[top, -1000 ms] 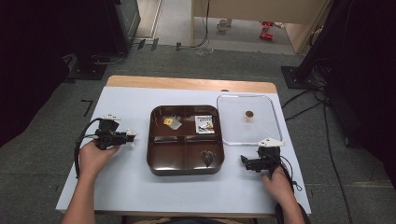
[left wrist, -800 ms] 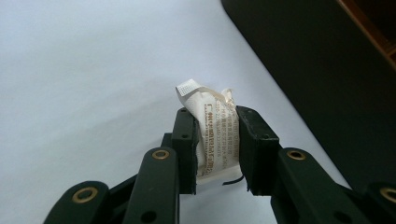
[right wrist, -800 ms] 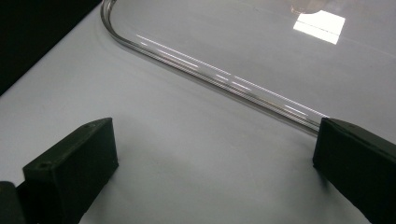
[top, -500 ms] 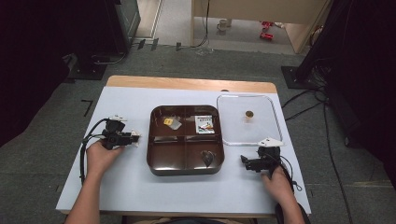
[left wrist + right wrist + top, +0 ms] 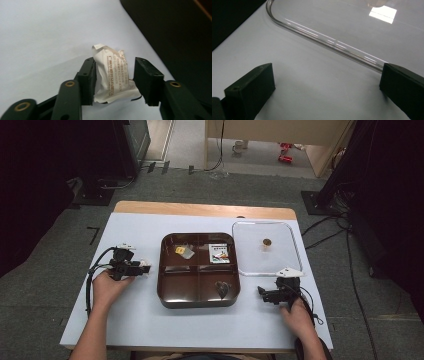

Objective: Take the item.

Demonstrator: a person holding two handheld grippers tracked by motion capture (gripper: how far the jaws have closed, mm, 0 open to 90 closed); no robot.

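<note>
White and crumpled, a small printed packet (image 5: 112,75) sits between the jaws of the left gripper (image 5: 113,80), which touch its sides and pinch it just above the pale table (image 5: 130,320); in the high view this gripper (image 5: 142,266) lies at centre left of the frame, just beside the left wall of the brown compartment tray (image 5: 167,285). The right gripper (image 5: 264,293) rests at lower right with its jaws spread wide and nothing between them, near the bottom rim of the clear lid (image 5: 292,237).
</note>
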